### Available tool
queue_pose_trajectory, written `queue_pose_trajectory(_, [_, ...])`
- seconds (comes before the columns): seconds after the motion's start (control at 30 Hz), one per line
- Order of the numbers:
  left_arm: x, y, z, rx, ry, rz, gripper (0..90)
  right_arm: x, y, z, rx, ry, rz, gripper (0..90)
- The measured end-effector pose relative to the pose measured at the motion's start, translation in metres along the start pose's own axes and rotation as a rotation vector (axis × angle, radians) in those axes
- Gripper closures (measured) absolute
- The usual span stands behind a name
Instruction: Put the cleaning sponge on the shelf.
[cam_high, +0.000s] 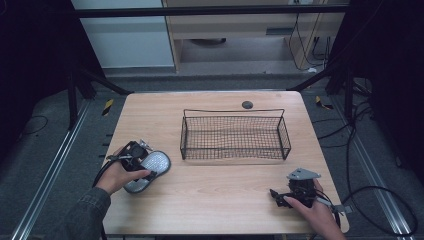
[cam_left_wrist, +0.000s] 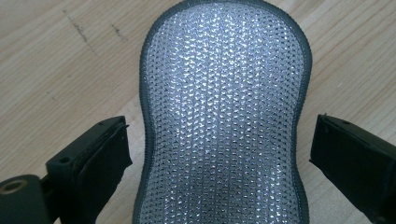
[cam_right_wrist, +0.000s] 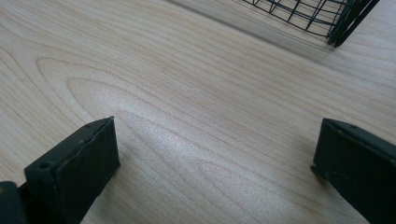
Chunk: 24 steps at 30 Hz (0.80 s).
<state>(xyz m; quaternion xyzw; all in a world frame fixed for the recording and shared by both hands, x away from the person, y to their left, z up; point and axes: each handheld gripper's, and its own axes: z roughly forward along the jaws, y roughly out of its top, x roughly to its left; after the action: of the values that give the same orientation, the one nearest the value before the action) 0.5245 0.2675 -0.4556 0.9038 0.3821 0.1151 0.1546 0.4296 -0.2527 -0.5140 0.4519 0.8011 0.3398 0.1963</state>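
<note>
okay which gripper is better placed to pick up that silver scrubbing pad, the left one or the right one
Left. The left gripper is open with its jaws on either side of the silver scrubbing pad. The right gripper is open over bare table, far from the pad.

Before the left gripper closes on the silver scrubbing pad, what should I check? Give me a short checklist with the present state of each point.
1. Left gripper open: ok.
2. Scrubbing pad between its jaws: ok, a gap on each side.
3. Pad lying flat on the table: ok.
4. Wire basket has room inside: ok.
5. Right gripper out of the way, open over bare wood: ok.
6. Jaws low enough to catch the pad: cannot tell.
</note>
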Motion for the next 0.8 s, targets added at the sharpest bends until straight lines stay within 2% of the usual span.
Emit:
queue_pose_trajectory(0.2, [-0.001, -0.001, 0.006, 0.023, 0.002, 0.021, 3.7, 0.0, 0.0, 0.0, 0.001, 0.001, 0.001, 0.3])
queue_pose_trajectory(0.47, [0.003, -0.002, 0.015, 0.033, -0.02, 0.006, 3.3, 0.0, 0.0, 0.0, 0.001, 0.002, 0.002, 0.3])
queue_pose_trajectory(0.7, [0.004, -0.004, 0.021, 0.049, -0.033, 0.017, 2.6, 0.0, 0.0, 0.0, 0.0, 0.002, 0.002, 0.3])
queue_pose_trajectory(0.8, [0.006, -0.006, 0.024, 0.047, -0.052, 0.001, 2.4, 0.0, 0.0, 0.0, 0.0, 0.002, 0.002, 0.3])
